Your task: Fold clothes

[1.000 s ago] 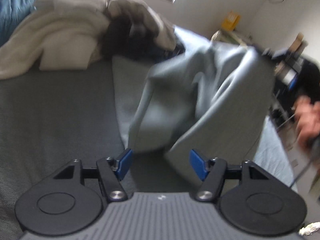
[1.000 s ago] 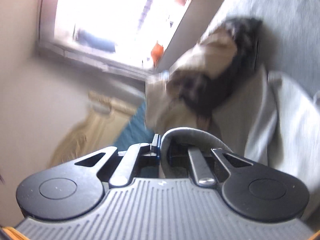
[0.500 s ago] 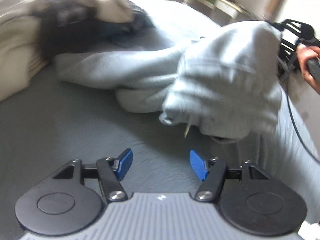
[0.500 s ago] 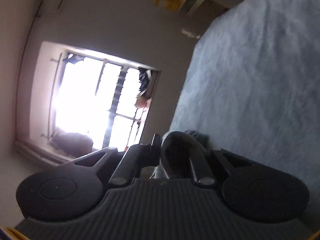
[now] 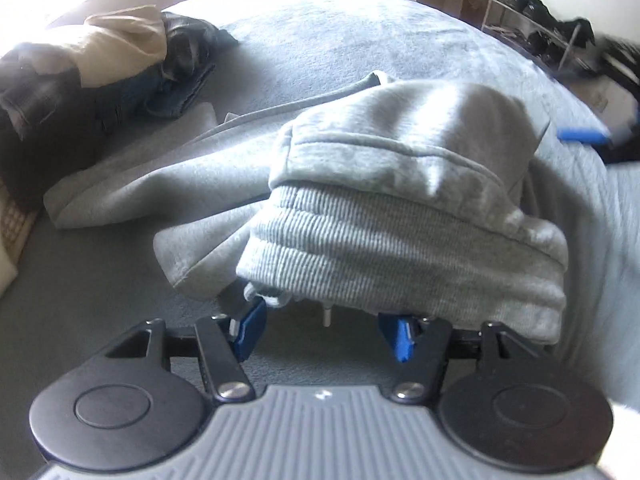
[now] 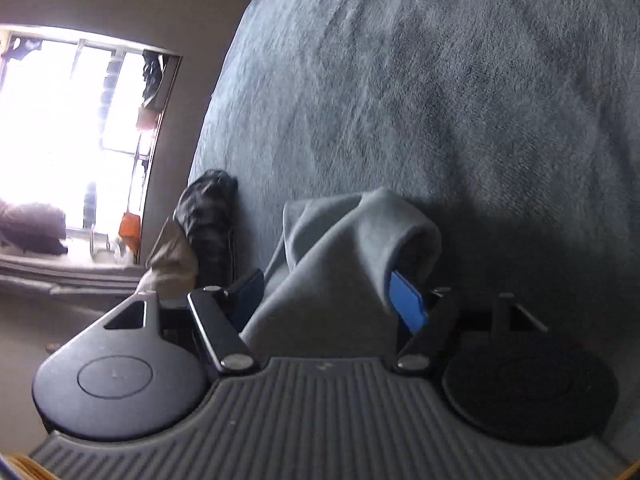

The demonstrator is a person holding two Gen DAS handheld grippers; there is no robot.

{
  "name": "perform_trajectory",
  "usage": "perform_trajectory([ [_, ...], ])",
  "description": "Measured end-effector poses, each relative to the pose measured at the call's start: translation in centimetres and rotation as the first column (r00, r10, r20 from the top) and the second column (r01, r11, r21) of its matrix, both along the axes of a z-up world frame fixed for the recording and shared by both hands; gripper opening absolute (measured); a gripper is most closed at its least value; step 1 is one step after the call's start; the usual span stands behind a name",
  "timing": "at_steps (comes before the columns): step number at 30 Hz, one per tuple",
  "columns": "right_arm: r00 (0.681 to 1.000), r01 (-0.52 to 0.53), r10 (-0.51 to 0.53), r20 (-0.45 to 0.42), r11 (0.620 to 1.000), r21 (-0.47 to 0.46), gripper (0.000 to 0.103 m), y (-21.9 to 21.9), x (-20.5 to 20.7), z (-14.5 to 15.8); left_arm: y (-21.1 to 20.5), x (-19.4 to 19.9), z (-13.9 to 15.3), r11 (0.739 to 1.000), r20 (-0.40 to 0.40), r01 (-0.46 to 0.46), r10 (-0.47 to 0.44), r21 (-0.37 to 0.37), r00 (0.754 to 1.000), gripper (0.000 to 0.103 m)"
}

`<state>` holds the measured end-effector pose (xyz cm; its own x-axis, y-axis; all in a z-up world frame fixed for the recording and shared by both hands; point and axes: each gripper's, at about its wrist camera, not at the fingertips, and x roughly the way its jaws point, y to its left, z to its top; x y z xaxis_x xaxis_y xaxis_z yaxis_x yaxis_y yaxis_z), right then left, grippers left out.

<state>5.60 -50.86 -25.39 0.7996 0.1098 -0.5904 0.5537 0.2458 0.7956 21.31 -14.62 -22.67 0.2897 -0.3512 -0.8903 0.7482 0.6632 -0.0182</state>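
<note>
Right tongs (image 6: 328, 300) are opening around the grey sweatshirt (image 6: 340, 256).
Left tongs (image 5: 324, 330) stand spread at its ribbed hem on the bed (image 5: 360, 40).

A light grey sweatshirt (image 5: 384, 152) lies crumpled on the grey bed (image 5: 360, 28), part of it spread flat toward the pile of other clothes (image 5: 100, 76) and part bunched up high. Its ribbed hem (image 5: 404, 264) hangs down in front, with a stitched seam running just above it. In the right wrist view a fold of the same grey fabric stands up in a soft peak.
</note>
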Motion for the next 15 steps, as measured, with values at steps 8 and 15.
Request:
perform_trajectory([
  [8,0.989,-0.128,0.099,0.111,0.949,0.288,0.083,6.9,-5.6,-2.2,0.2,1.8,1.7,0.984,-0.105,-0.161,0.152,-0.074,0.983,0.063],
  [15,0.937,-0.254,0.117,0.328,0.874,0.414,0.083,14.5,-2.4,-2.2,-0.9,1.9,2.5,0.987,-0.013,-0.148,0.147,-0.062,0.989,0.063],
])
